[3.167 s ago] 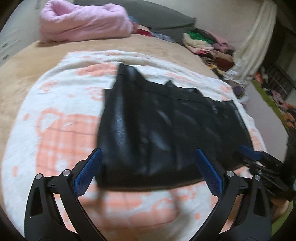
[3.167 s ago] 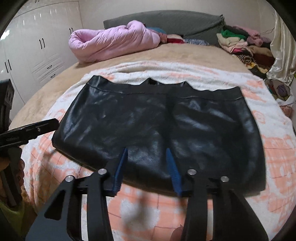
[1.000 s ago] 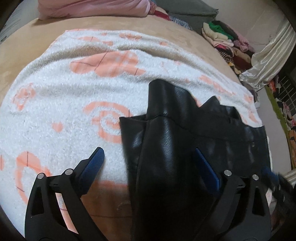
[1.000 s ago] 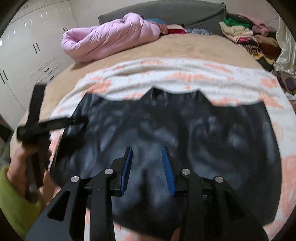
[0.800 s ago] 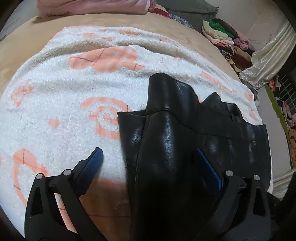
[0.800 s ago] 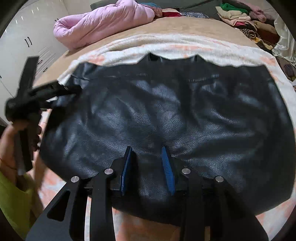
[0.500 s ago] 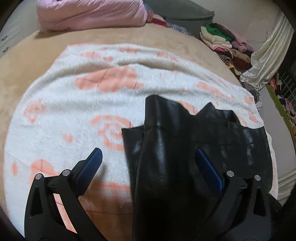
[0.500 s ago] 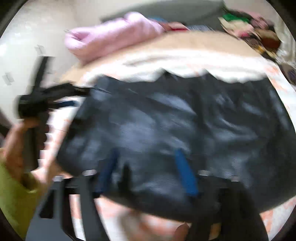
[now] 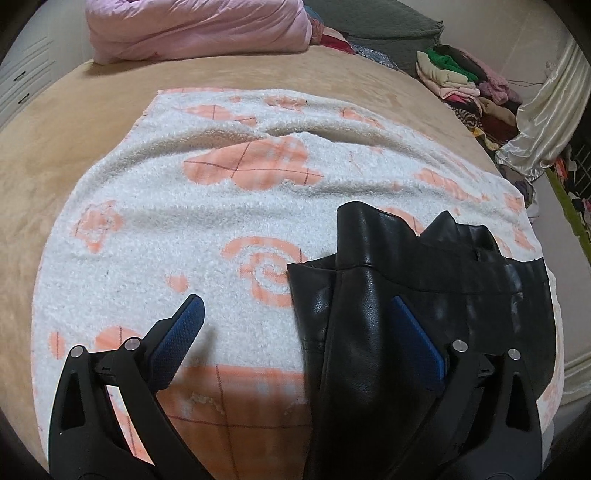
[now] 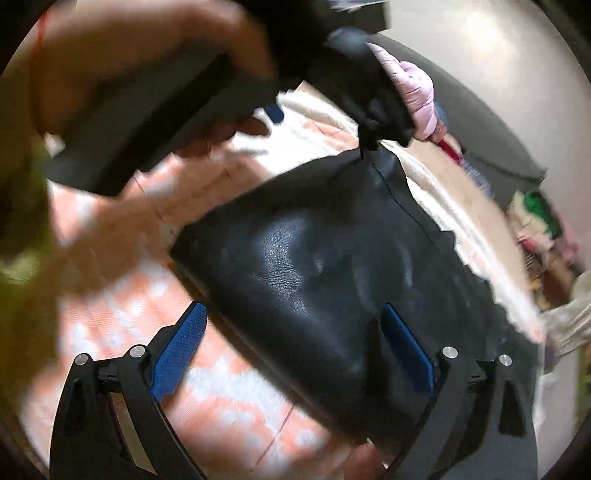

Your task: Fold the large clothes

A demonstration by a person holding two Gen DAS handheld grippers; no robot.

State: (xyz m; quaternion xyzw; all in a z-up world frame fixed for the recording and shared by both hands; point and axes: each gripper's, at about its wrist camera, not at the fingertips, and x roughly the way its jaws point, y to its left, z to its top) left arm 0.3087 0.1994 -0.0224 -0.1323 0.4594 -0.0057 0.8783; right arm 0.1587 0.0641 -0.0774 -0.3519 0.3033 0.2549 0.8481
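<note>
a black leather skirt [image 9: 424, 295] is seen lying on a white towel [image 9: 184, 229] with orange patterns, which is spread on a bed [image 9: 74, 122] with a beige cover. the left side of the skirt is folded over, so a raised flap is formed in the middle. the left gripper [image 9: 295, 321] is held low over the towel with its jaws wide apart, nothing between them gripped. the right gripper [image 10: 291, 325] is also shown with jaws apart, above the folded skirt. a pink quilt [image 9: 199, 29] is placed at the far end of the bed. a pile of clothes [image 9: 465, 81] is seen near the right side.
</note>
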